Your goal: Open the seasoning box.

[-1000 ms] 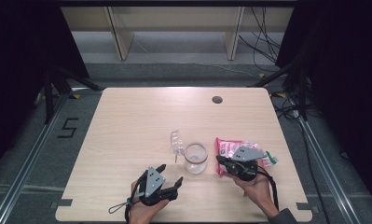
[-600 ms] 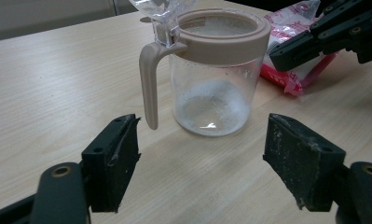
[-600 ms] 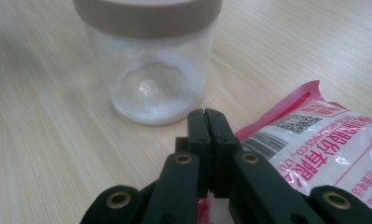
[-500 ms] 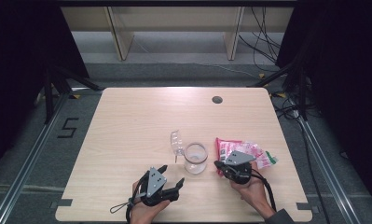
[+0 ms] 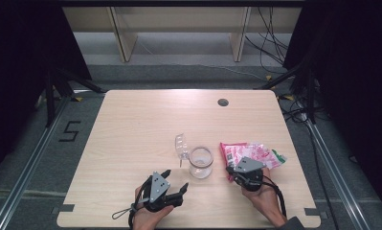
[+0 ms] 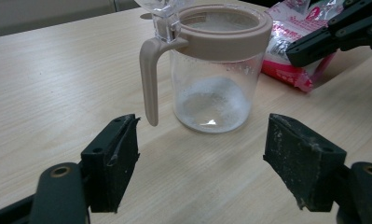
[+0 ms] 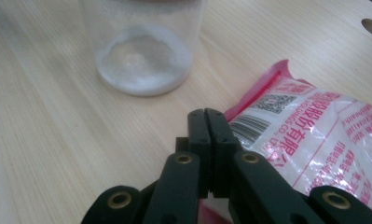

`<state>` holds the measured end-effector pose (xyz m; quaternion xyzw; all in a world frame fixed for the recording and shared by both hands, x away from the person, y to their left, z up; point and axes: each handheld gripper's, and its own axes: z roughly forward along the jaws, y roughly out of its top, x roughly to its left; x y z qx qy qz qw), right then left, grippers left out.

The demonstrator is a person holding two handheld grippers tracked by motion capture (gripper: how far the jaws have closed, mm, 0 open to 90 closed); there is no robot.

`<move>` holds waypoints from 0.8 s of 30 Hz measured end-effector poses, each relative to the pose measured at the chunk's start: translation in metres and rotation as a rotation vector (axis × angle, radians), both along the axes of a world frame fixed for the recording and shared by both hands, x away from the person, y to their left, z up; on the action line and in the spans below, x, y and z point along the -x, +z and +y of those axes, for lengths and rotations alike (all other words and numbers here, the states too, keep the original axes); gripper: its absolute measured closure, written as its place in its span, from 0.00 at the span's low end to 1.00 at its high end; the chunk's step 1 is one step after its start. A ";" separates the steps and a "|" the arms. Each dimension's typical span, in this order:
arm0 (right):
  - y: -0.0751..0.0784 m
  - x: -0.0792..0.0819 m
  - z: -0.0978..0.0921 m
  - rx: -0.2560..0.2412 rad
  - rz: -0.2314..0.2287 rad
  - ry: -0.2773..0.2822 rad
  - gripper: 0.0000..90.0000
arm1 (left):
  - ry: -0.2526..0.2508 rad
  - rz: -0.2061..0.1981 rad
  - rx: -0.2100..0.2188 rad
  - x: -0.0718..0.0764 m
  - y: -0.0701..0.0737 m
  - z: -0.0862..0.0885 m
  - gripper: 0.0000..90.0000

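A clear glass jar [image 5: 200, 163] stands at the table's near middle, with a beige collar and handle [image 6: 148, 79] and some white powder [image 6: 214, 102] at its bottom. Its clear lid [image 5: 180, 143] is flipped open to the far left. A pink-and-white bag [image 5: 253, 154] lies flat just right of the jar. My left gripper [image 5: 176, 179] is open, low over the table, its jaws pointing at the jar [image 6: 216, 65] from a short way off. My right gripper [image 7: 208, 119] is shut with nothing seen between its jaws, at the bag's [image 7: 314, 126] left edge.
A dark round hole [image 5: 222, 102] sits in the tabletop [image 5: 140, 124] at the far right. Floor rails, cables and shelf legs surround the table. The person's hands come in over the near edge.
My right gripper has drawn back a little toward the near edge along the bag's left side. The left gripper has crept slightly right.
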<state>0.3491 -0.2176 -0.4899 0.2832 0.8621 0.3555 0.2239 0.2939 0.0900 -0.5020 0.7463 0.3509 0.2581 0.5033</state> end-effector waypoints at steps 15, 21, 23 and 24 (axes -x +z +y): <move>0.000 0.003 -0.047 -0.023 0.028 -0.105 1.00 | 0.002 0.001 -0.021 -0.001 -0.001 0.000 0.28; 0.001 -0.001 -0.067 -0.088 0.049 -0.155 1.00 | 0.010 0.009 -0.016 0.000 -0.002 -0.001 0.28; 0.001 -0.001 -0.070 -0.133 0.071 -0.158 0.99 | 0.006 0.002 -0.019 -0.001 -0.002 0.000 0.28; 0.003 -0.001 -0.074 -0.161 0.054 -0.173 0.95 | 0.003 -0.005 -0.022 -0.001 -0.003 0.000 0.28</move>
